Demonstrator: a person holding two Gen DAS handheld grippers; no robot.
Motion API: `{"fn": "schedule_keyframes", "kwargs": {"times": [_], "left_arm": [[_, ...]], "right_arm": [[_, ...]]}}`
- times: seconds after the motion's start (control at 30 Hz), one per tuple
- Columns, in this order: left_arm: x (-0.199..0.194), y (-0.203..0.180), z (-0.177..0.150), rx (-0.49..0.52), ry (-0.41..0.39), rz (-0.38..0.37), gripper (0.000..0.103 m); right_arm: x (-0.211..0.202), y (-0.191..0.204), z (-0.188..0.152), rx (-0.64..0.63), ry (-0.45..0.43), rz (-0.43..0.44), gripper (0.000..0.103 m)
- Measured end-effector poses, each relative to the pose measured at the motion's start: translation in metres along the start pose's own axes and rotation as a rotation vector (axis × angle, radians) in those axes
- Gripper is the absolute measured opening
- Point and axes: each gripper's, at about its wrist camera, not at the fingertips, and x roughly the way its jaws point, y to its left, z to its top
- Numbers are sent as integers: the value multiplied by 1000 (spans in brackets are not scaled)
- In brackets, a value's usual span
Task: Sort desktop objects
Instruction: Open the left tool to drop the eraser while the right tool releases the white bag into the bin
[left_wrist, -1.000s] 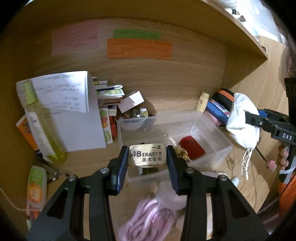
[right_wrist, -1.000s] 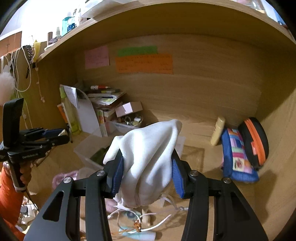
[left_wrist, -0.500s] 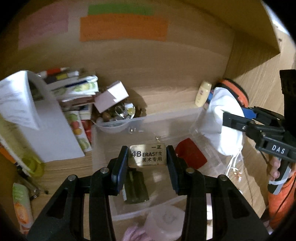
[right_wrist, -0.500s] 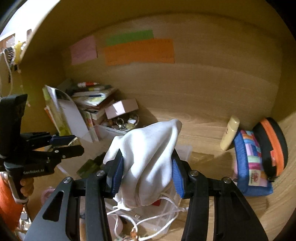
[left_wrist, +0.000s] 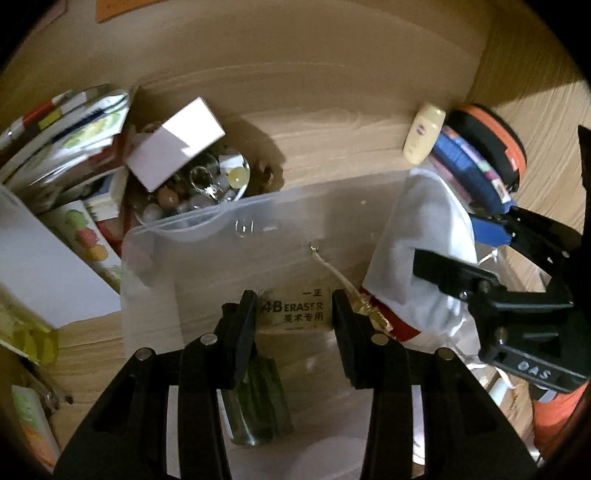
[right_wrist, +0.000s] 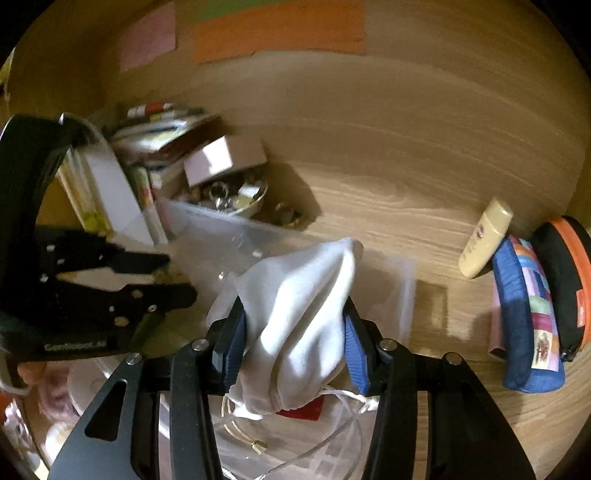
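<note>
Over the bin (left_wrist: 192, 236), your left gripper (left_wrist: 294, 314) clamps the eraser (left_wrist: 293, 308) — beside it, your right gripper (right_wrist: 293, 334) clamps the pouch (right_wrist: 299, 317).

Two close, downward wrist views, both over the clear bin (left_wrist: 207, 236).

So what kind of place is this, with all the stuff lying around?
Probably a study desk tucked in a wooden nook. Sticky notes hang on the back wall, books are stacked at the side, and a pencil case lies on the wooden desktop.
</note>
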Motion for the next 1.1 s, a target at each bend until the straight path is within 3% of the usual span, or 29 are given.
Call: {"fn": "schedule_keyframes", "kwargs": {"times": [0.43, 0.6, 0.73, 1.1], "left_arm": [[25, -5, 2, 27, 72, 18, 40], [24, -5, 5, 31, 63, 23, 41], [24, -5, 6, 41, 59, 33, 46], [-8, 1, 2, 55, -5, 85, 55]], "right_arm": [[12, 10, -5, -42, 26, -37, 47], [14, 14, -6, -64, 32, -59, 49], [14, 16, -6, -78, 39, -77, 58], [-22, 18, -1, -62, -34, -105, 67]]}}
